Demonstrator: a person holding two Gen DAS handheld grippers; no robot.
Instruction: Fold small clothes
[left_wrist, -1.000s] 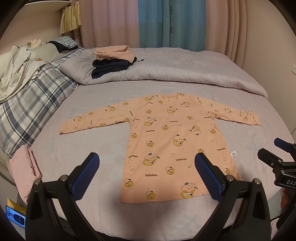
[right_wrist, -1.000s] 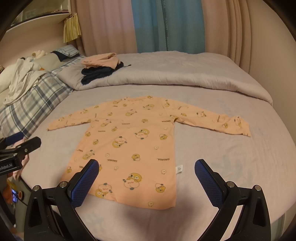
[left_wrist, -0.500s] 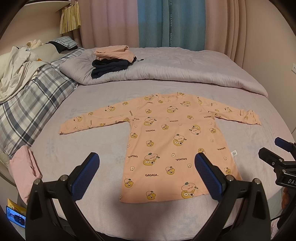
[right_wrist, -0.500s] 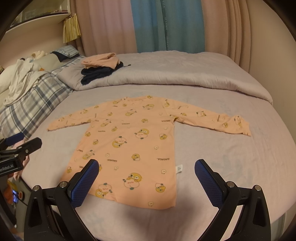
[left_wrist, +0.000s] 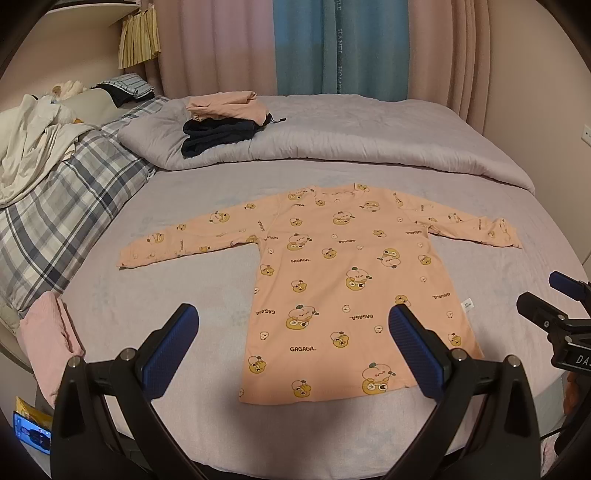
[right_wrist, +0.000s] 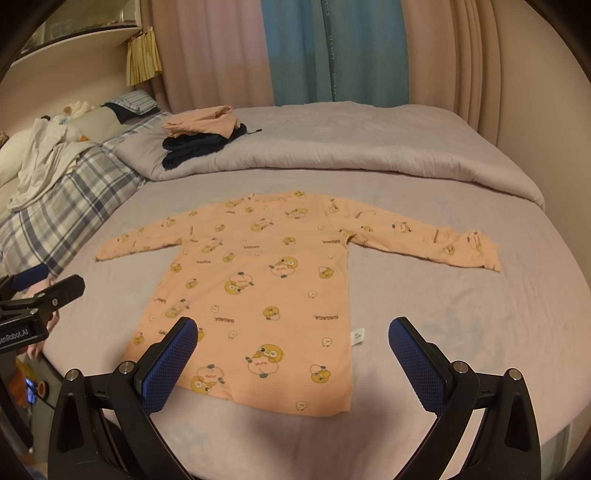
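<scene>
On the lavender bed sheet (left_wrist: 177, 302) in front of me lies the peach long-sleeved shirt (left_wrist: 343, 280), spread flat with both sleeves stretched out to the sides and its hem toward my grippers; a small white tag (right_wrist: 357, 336) sticks out at its side seam. My left gripper (left_wrist: 293, 345) hangs above the near edge of the bed with its blue-padded fingers (left_wrist: 168, 350) spread wide, nothing between them and nothing touched; the shirt's lower left corner shows in the gap beneath. My right gripper (right_wrist: 293, 360) is likewise gaping, its blue pads (right_wrist: 417, 363) well apart and empty, poised over the shirt's hem without contact. From the left wrist view I catch the right tool's fingers at the right border, and from the right wrist view the left tool at the left border, each clear of the fabric. Farther back, a folded peach garment (left_wrist: 223, 107) sits on top of a folded dark navy one (left_wrist: 218, 136), both resting on the rolled grey duvet (left_wrist: 369, 147). A plaid blanket (left_wrist: 62, 206) lies along the left side, with a folded pink cloth (left_wrist: 48, 339) near the bed's corner.
</scene>
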